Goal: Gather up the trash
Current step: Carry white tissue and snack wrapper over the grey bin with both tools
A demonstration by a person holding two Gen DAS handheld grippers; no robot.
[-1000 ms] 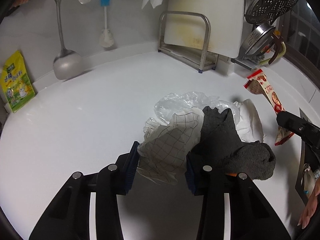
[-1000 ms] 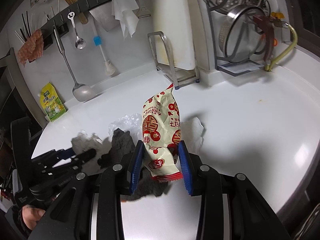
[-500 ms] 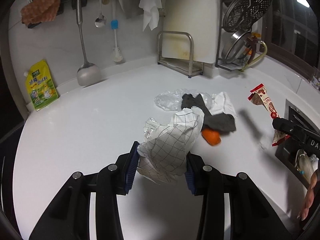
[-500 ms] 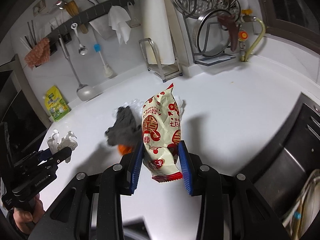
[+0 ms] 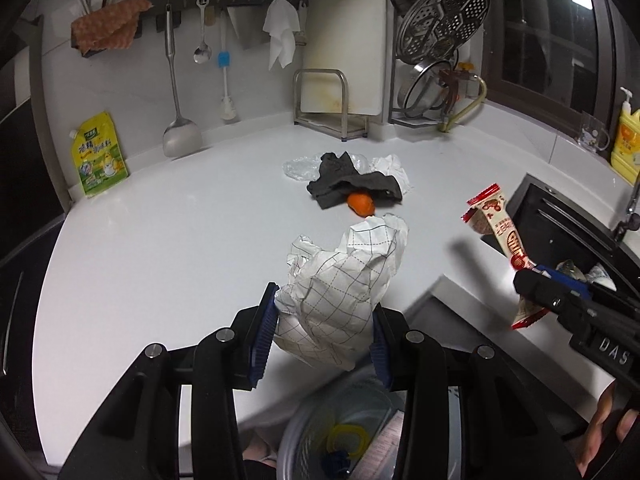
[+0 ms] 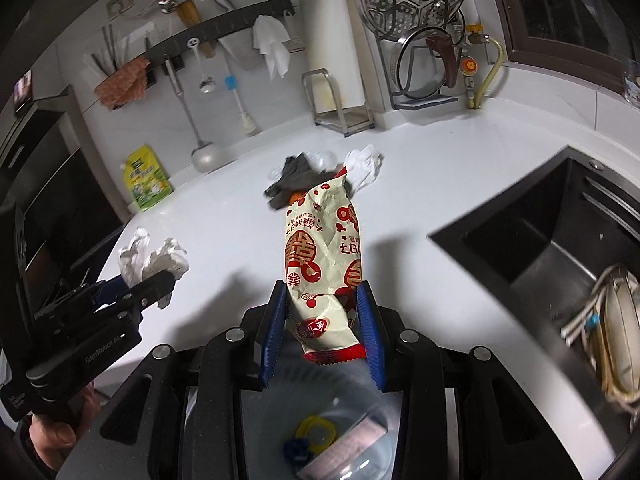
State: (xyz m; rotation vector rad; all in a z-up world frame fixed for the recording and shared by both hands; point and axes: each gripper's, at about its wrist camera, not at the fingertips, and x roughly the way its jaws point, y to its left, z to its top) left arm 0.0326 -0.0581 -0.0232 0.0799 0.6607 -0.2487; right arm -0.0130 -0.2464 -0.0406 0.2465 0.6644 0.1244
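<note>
My left gripper (image 5: 322, 338) is shut on a crumpled white checked paper (image 5: 340, 284), held above the counter's front edge over a clear-lined bin (image 5: 344, 436). My right gripper (image 6: 322, 334) is shut on a cream and red snack wrapper (image 6: 322, 256), also above the bin (image 6: 320, 440). The wrapper also shows in the left wrist view (image 5: 496, 224), and the paper in the right wrist view (image 6: 154, 258). Left on the white counter (image 5: 180, 240) are a dark grey sock (image 5: 352, 184), an orange piece (image 5: 360, 204), clear plastic (image 5: 298, 168) and a white tissue (image 5: 392, 166).
A black sink (image 6: 560, 232) lies at the right with items inside. A green pouch (image 5: 98, 154), a hanging ladle (image 5: 180, 140), a cutting board rack (image 5: 332, 100) and a steamer rack (image 5: 436, 52) line the back wall. A yellow soap bottle (image 5: 628, 140) stands far right.
Both grippers have pulled back from the trash pile toward the counter's front edge, carrying the paper and the wrapper. The bin has come into view below them.
</note>
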